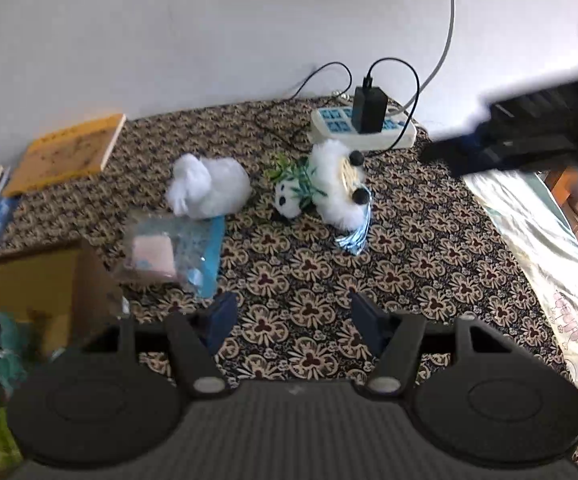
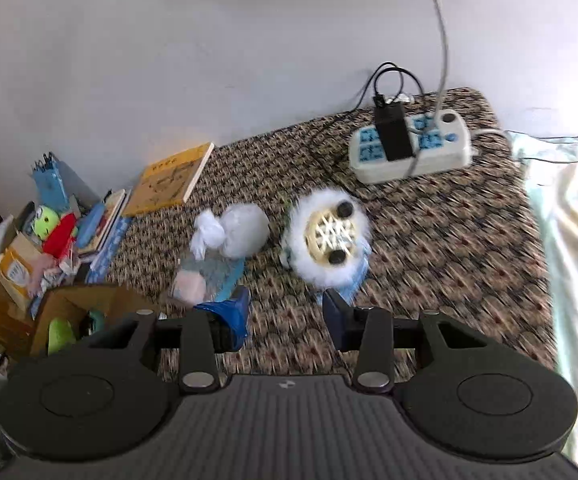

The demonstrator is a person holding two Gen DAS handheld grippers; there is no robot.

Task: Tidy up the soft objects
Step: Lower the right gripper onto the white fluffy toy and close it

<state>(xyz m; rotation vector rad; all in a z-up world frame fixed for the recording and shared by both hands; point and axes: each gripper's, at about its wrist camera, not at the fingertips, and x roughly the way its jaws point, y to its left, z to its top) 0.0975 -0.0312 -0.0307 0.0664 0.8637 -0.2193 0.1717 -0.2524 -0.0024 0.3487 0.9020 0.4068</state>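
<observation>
At the left edge of the tabletop (image 2: 429, 240) stands an open cardboard box (image 2: 73, 308) with green and teal soft things already inside; behind it lie one yellow book (image 2: 173, 180) and a heap of clutter. Just right of the box sits one clear plastic packet (image 2: 199, 280) holding something pink, touching one white cloth bundle (image 2: 233, 232) behind it. Further right, near the middle, lies one panda plush (image 2: 329, 240) with green leaves and a blue tassel. Toward the back right corner is one power strip (image 2: 409, 148) with one black charger (image 2: 395, 132) plugged in and cables trailing toward the toys.

The left tool (image 1: 289, 316) hovers over the front of the tabletop, jaws wide and empty. The right tool (image 2: 285, 312), also wide and empty, hangs just in front of the panda plush, blurred as if moving.

So three soft items remain outside the box. My guess is that the panda is next. The risk: its long fur and tassel may let the jaws close on fluff alone, so it slips out on the way. A cable runs close to the plush and could snag, tugging the charger. The packet is slick and may also slide.
</observation>
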